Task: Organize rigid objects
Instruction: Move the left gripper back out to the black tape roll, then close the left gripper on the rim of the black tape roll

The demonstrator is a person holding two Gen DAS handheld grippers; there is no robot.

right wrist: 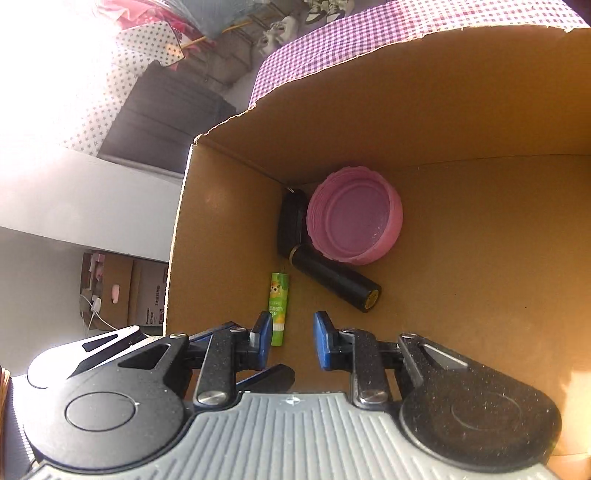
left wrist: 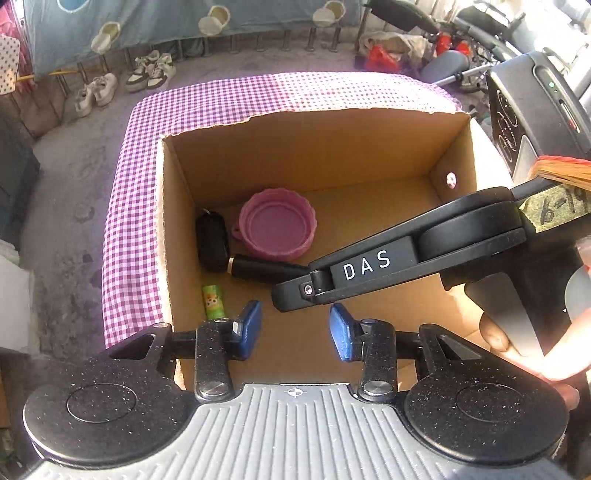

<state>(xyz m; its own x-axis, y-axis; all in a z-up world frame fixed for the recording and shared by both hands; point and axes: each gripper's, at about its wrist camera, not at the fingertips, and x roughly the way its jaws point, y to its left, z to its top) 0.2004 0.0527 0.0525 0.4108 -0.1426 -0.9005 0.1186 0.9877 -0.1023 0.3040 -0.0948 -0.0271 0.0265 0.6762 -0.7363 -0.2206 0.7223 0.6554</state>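
Observation:
An open cardboard box (left wrist: 310, 147) (right wrist: 229, 236) stands on a purple checked cloth (left wrist: 129, 229). On its floor by the left wall lie a pink collapsible bowl (left wrist: 277, 229) (right wrist: 354, 214), a black cylinder (left wrist: 266, 271) (right wrist: 336, 278), a small black fob-like case (left wrist: 211, 240) (right wrist: 291, 221) and a green tube (left wrist: 213, 301) (right wrist: 279, 302). My left gripper (left wrist: 295, 328) hangs open over the box's near edge with nothing between its blue pads. My right gripper (right wrist: 292, 334) is open too and empty, with the green tube just beyond its left pad. Its black housing (left wrist: 365, 266) reaches into the box from the right.
A hand (left wrist: 517, 347) grips the right tool's handle at the box's right edge. Beyond the cloth are pairs of shoes (left wrist: 147, 74), a hanging blue sheet (left wrist: 166, 22) and wheeled frames (left wrist: 461, 44). Cardboard cartons (right wrist: 125, 295) sit on the floor at the left.

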